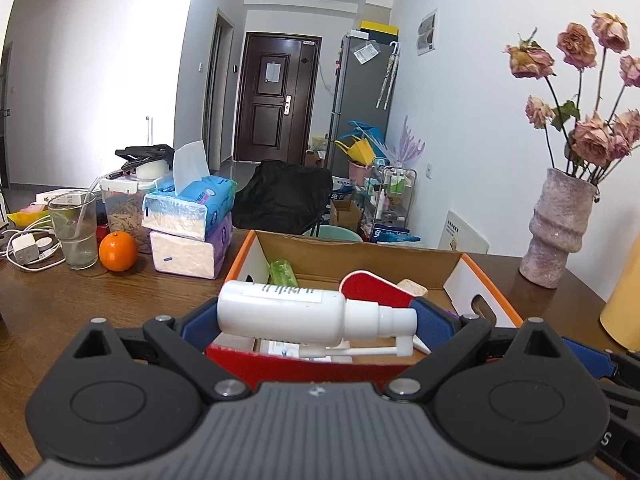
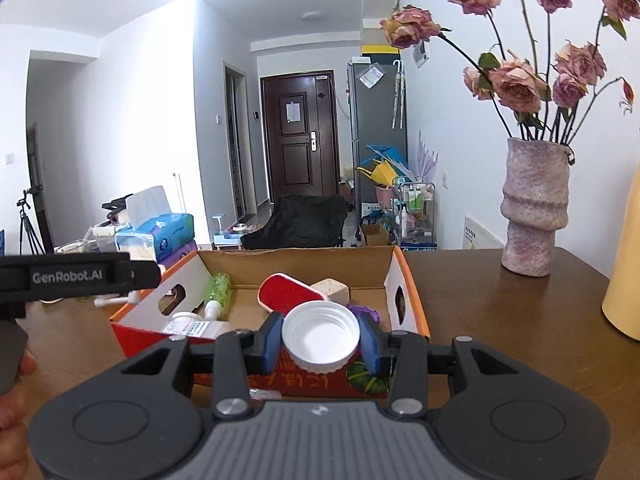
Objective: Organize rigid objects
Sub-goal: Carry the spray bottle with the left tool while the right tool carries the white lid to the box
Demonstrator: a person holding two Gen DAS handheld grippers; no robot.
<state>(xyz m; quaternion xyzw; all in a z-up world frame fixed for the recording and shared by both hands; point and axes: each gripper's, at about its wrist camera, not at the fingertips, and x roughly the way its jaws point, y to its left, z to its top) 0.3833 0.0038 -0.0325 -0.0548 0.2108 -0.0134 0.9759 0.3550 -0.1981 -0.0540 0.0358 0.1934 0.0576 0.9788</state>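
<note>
Left wrist view: left gripper [image 1: 316,320] clamped across a white spray bottle [image 1: 296,314], blue pads pressing base and nozzle end, bottle lying crosswise and level. Held just above the near rim of the cardboard box [image 1: 360,258], nozzle tube hanging below toward the box interior. Inside the box: a green bottle [image 1: 282,273] at the far left corner, a red paddle-shaped brush [image 1: 376,290] near the middle, a pale block [image 1: 414,288] beside it. Left of the box on the wooden table [image 1: 80,312]: an orange [image 1: 118,251], a glass [image 1: 74,230], stacked tissue packs [image 1: 192,224]. Right of the box: a vase of dried roses [image 1: 560,232].

Right wrist view: right gripper [image 2: 322,338] closed on a white screw cap [image 2: 320,334], open side facing the camera, hovering over the near right part of the box [image 2: 296,266]. Other gripper's body entering left of the box, a person's hand [image 2: 12,392] beneath it. More white bottles [image 2: 192,324] lying along the box's near left wall.

Judged step: carrying both items over the box for placing. Best done by lowering each well below the rim before releasing. Bottle into the free floor between the green bottle and the brush, kept level so the dangling tube clears the near wall. Cap onto bare cardboard right of the brush, not on top of it. One release at a time, keeping the two grippers apart over the box.
</note>
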